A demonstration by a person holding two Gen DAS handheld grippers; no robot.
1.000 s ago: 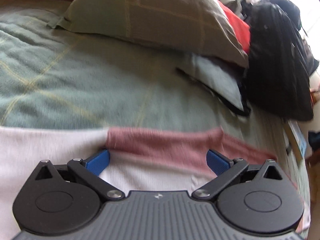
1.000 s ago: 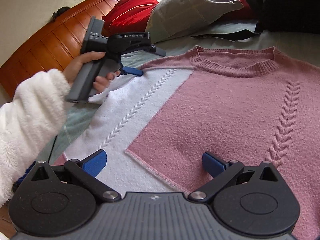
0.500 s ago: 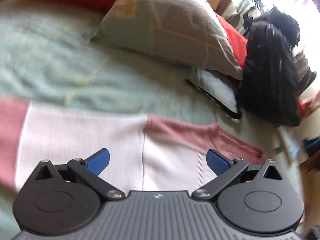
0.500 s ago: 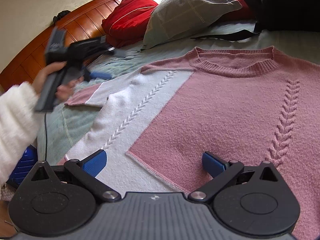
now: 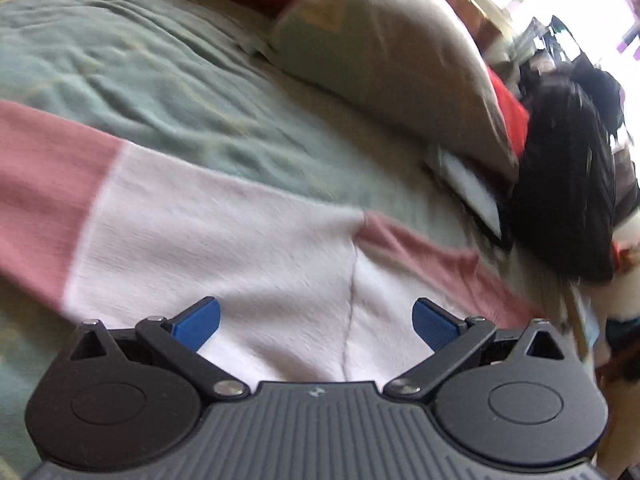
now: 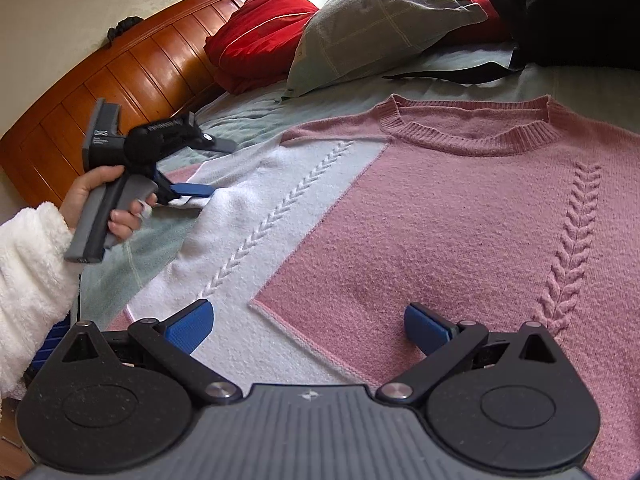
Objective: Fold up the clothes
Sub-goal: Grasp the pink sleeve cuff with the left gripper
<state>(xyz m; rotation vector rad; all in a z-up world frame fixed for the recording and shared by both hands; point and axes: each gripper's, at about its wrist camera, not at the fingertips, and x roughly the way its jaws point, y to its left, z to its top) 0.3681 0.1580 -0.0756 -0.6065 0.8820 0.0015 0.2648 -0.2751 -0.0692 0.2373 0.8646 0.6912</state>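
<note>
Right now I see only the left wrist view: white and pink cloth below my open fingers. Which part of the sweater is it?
Observer: The sleeve, spread sideways; the left gripper hovers over its white part.
Operator: And the other gripper, does it hold something?
Observer: No, the right gripper is open above the sweater, over its front, holding nothing.
Operator: Which way does the top of it point?
Observer: The collar lies flat, on the side toward the grey pillow.
</note>
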